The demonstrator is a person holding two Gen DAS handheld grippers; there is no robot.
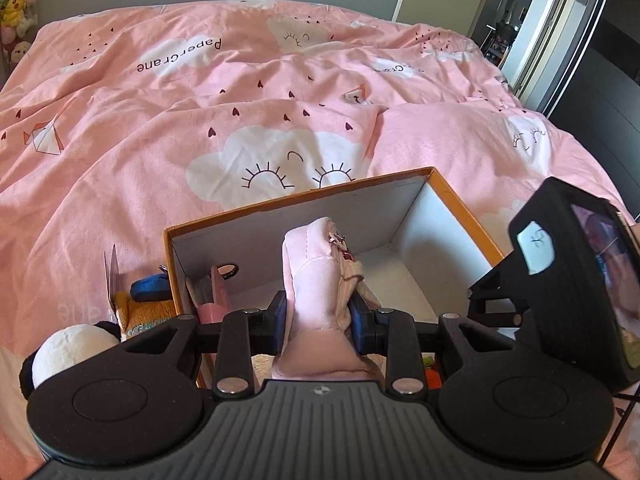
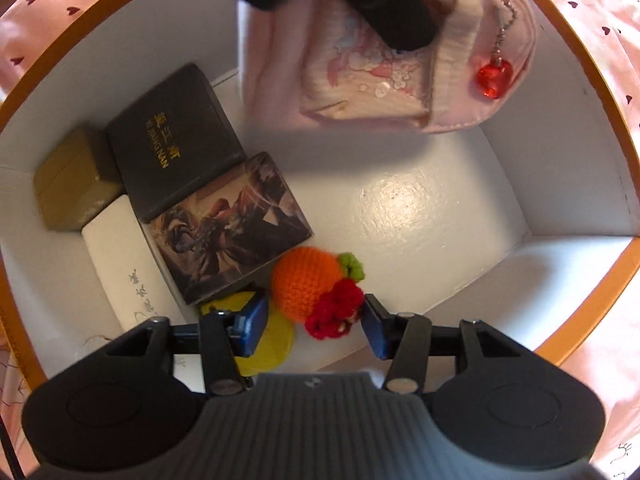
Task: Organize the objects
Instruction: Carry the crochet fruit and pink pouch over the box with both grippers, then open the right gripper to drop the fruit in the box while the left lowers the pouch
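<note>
My left gripper (image 1: 318, 320) is shut on a pink fabric pouch (image 1: 312, 280) and holds it upright over the orange-rimmed white box (image 1: 456, 208). The pouch also shows in the right wrist view (image 2: 360, 80), with a red heart charm (image 2: 494, 78) on a chain. My right gripper (image 2: 314, 320) is open inside the box (image 2: 420, 208), its fingers on either side of a crocheted orange (image 2: 306, 280) and red knitted piece (image 2: 334, 314) lying on the box floor. The right gripper's body (image 1: 568, 280) shows at the right in the left wrist view.
In the box lie a black case with gold lettering (image 2: 172, 144), an olive box (image 2: 72, 184), a white case (image 2: 124, 272), a picture-printed box (image 2: 228, 228) and a yellow disc (image 2: 272, 340). Plush toys (image 1: 72, 344) and a blue item (image 1: 148, 288) lie left of the box on the pink bedspread (image 1: 160, 120).
</note>
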